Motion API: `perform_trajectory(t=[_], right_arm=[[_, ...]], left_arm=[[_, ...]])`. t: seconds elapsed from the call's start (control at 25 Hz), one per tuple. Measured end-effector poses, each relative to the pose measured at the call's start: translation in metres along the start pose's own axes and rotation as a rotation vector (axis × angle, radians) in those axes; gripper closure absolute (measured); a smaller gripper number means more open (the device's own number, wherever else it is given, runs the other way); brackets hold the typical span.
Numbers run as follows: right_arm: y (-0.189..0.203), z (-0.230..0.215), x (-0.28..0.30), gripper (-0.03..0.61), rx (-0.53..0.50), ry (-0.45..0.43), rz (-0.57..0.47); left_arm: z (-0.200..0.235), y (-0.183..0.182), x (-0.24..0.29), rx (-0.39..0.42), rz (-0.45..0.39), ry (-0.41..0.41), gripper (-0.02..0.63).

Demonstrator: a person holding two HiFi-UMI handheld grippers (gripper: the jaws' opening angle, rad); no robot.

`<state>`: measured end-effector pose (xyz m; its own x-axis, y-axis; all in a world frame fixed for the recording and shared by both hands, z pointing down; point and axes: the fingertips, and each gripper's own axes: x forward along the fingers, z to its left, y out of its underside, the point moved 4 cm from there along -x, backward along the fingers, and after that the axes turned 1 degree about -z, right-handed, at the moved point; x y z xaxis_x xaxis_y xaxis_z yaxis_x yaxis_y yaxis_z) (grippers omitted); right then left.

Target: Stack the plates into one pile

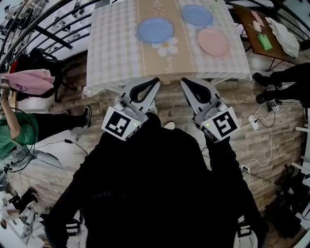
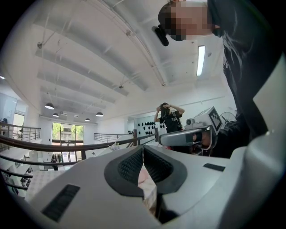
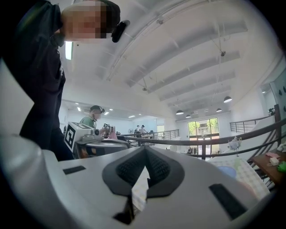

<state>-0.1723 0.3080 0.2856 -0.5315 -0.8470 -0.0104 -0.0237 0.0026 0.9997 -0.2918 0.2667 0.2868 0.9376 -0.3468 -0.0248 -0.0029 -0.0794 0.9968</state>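
Three plates lie apart on the checked tablecloth (image 1: pixel 111 43): a blue plate (image 1: pixel 155 30) near the middle, a second blue plate (image 1: pixel 196 15) at the far right, and a pink plate (image 1: pixel 213 41) near the right edge. My left gripper (image 1: pixel 156 80) and right gripper (image 1: pixel 184 81) hang side by side over the floor, short of the table's near edge. Both are shut with nothing between the pads. The left gripper view shows its jaws (image 2: pixel 143 148) pointing up at the ceiling. In the right gripper view the jaws (image 3: pixel 145 150) meet, with a blue plate (image 3: pixel 228 171) low at the right.
A brown side table (image 1: pixel 252 26) with a green item (image 1: pixel 264 41) and white cloth stands at the right. A railing (image 1: pixel 43 29) runs at the upper left. A person in green (image 1: pixel 14 128) sits at the left. Cables and a white power strip (image 1: pixel 254 121) lie on the floor.
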Motion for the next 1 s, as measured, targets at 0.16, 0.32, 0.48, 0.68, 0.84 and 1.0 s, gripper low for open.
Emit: perform_trajectory(t=[0.16,0.32,0.48,0.68,0.84,1.0], right_arm=[[0.011,-0.013,0.003,0.575,0.001,0.006,0.028],[0.014,-0.031,0.018,0.575,0.009,0.008,0.039],[0.011,-0.059,0.042,0.575,0.019,0.007,0.033],[0.013,-0.101,0.085,0.574,0.023,0.012,0.044],[0.015,-0.139,0.117,0.574,0.033,0.015,0.052],[0.016,-0.176,0.144,0.574,0.046,0.026,0.066]], left_arm=[[0.008,0.010,0.010,-0.011,0.006,0.001,0.592],[0.027,0.022,0.027,-0.037,0.008,-0.003,0.592],[0.057,0.029,0.057,-0.048,0.005,0.001,0.592],[0.106,0.029,0.096,-0.045,-0.008,0.020,0.592],[0.142,0.036,0.130,-0.065,0.004,0.027,0.592],[0.175,0.041,0.164,-0.084,0.010,0.045,0.592]])
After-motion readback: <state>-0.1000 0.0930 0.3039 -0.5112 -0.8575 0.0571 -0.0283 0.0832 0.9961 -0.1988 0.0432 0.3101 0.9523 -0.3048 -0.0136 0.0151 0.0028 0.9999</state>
